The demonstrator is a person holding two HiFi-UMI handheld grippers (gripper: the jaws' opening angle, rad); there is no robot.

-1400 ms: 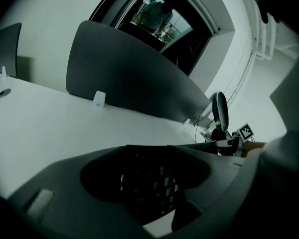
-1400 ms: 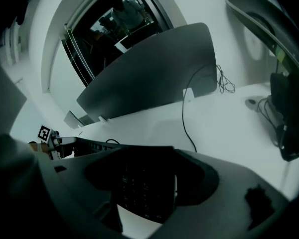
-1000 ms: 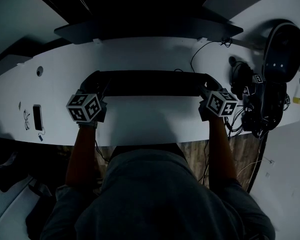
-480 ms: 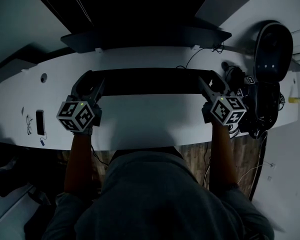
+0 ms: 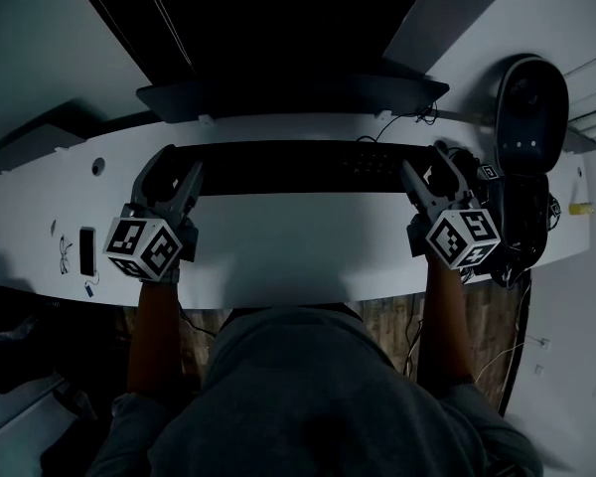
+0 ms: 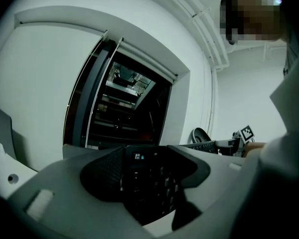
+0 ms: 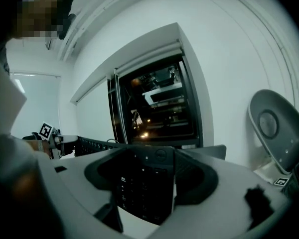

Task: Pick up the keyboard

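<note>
The black keyboard (image 5: 298, 166) hangs level above the white desk (image 5: 278, 251), held by its two ends. My left gripper (image 5: 169, 175) is shut on its left end and my right gripper (image 5: 429, 175) on its right end. In the left gripper view the keyboard's end (image 6: 152, 185) fills the gap between the grey jaws, keys facing up. The right gripper view shows the other end (image 7: 145, 185) clamped the same way. The far gripper's marker cube (image 6: 246, 132) shows beyond the keyboard's length.
A dark monitor (image 5: 288, 92) stands behind the desk's far edge. A grey oval chair back (image 5: 529, 92) and a tangle of cables and gear (image 5: 517, 222) sit at the right. A phone (image 5: 86, 250) and a small cable lie at the desk's left.
Both grippers have risen together with the keyboard between them. The keyboard has come up off the desk towards the camera and stays level.
</note>
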